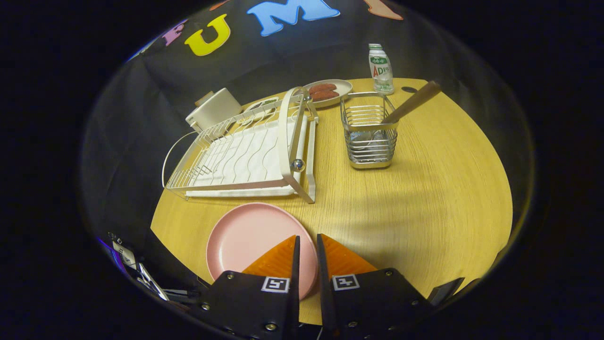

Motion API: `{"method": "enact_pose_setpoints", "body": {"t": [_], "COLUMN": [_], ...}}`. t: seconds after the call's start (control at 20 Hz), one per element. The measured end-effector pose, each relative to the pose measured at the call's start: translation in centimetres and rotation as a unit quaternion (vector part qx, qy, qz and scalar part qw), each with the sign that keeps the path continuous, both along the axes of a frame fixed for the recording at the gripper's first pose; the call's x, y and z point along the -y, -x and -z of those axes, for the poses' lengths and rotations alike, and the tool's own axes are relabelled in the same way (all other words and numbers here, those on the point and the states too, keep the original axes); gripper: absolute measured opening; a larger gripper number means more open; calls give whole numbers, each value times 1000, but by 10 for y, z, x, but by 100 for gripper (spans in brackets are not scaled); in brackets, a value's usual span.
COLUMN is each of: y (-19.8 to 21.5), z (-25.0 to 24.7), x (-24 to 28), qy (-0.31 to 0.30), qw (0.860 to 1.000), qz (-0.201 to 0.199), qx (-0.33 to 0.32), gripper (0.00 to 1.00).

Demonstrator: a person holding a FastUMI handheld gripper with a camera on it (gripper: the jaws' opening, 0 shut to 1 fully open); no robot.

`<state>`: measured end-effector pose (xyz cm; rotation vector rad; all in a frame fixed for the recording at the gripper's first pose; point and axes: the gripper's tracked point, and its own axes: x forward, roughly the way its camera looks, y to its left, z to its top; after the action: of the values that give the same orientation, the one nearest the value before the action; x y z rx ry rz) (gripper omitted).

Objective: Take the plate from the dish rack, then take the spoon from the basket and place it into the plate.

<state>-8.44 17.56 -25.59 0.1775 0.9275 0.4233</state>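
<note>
Two orange fingers of my gripper [307, 243] stood almost together at the bottom of my view, only a thin slit between them and nothing caught in it, so I read the tool as closed and empty. Under the left finger lay the pink plate [250, 241], flat on the wooden table [424, 189], its right rim passing beneath both fingertips. Whether the fingers touched the plate or hung above it I could not tell.

Just beyond the plate sat the white dish rack [245, 151] on its tray, no dishes in its wires. To the right of the rack, well ahead of the fingers, stood the wire basket [370, 134]. From it the spoon [413, 101] leaned out to the right, its wooden handle up and its bowl down inside.

Farther back I saw a small oval dish with sausages [328, 90], a drink bottle [381, 68] beside it, and a white container [214, 108] behind the rack's far left corner.
</note>
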Motion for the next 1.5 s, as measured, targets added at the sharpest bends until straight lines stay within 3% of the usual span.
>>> {"method": "enact_pose_setpoints", "body": {"t": [0.25, 0.45, 0.65, 0.9, 1.15, 1.5], "y": [-13, -24, -28, -42, -74, -120], "z": [-37, -72, -86, -85, -77, -75], "x": [18, 32, 51, 84, 109, 118], "qy": [10, -13, -20, -23, -7, -42], "qw": [995, 980, 967, 956, 951, 949], "qz": [11, 33, 63, 107, 127, 153], "qx": [95, 198, 247, 272, 281, 274], "gripper": [19, 19, 19, 19, 19, 19]}}
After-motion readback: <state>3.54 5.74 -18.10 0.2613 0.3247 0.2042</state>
